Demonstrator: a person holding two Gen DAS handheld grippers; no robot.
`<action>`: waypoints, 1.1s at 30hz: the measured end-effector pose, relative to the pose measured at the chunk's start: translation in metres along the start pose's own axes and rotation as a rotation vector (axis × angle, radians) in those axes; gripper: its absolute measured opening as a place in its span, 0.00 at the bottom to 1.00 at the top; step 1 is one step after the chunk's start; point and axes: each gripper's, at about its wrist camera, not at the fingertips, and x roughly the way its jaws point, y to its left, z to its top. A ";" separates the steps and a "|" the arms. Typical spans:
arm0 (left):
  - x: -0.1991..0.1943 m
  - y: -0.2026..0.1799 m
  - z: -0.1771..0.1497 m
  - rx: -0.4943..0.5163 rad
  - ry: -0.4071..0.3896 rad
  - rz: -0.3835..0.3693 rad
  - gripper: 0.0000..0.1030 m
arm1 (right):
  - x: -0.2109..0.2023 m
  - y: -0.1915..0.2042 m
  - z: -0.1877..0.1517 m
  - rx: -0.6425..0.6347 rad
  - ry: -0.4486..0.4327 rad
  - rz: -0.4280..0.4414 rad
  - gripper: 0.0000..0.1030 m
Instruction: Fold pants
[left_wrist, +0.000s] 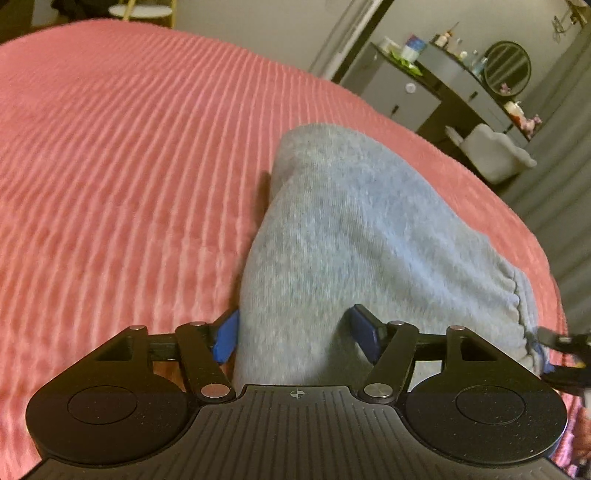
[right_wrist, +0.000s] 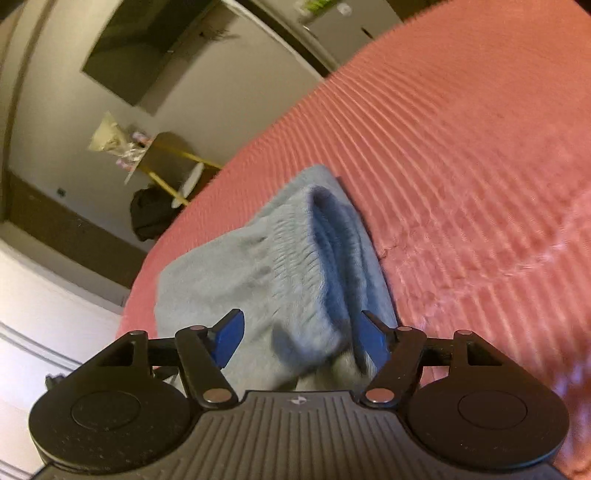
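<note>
So the grey pants (left_wrist: 351, 236) are sitting on the pink bedspread (left_wrist: 129, 166), toward its right side in the left wrist view, and they already look bundled down into a fairly compact, thick stack rather than lying out full length. The elastic waistband (right_wrist: 295, 254) with its gathered ribbing shows best in the right wrist view, and it looks like it's lying on top with an open fold gaping next to it. The left gripper (left_wrist: 295, 338) has its blue pads spread wide on either side of the near edge of the fabric; the cloth sits between them but I can't see the pads pinching it, so I'd call it not gripping. Same deal with the right gripper (right_wrist: 301, 338): jaws apart, cloth bunched up between them and brushing the right pad, no clear squeeze. My read is that most of the folding is done, since the legs aren't visible as separate lengths anymore. What's left is probably one more fold or just tidying, because the stack is lumpy and that waistband end isn't lying flat. Both views are a bit blurry, so I can't count the layers.
</note>
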 end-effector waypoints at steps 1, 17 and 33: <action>0.004 0.000 0.005 -0.009 0.011 -0.005 0.69 | 0.008 -0.003 0.003 0.022 0.004 0.000 0.43; 0.013 0.031 0.010 -0.011 0.097 -0.177 0.69 | 0.030 -0.038 0.026 -0.040 0.104 0.083 0.85; 0.048 -0.001 0.032 0.219 0.144 -0.264 0.55 | 0.070 -0.007 0.032 -0.196 0.147 0.111 0.62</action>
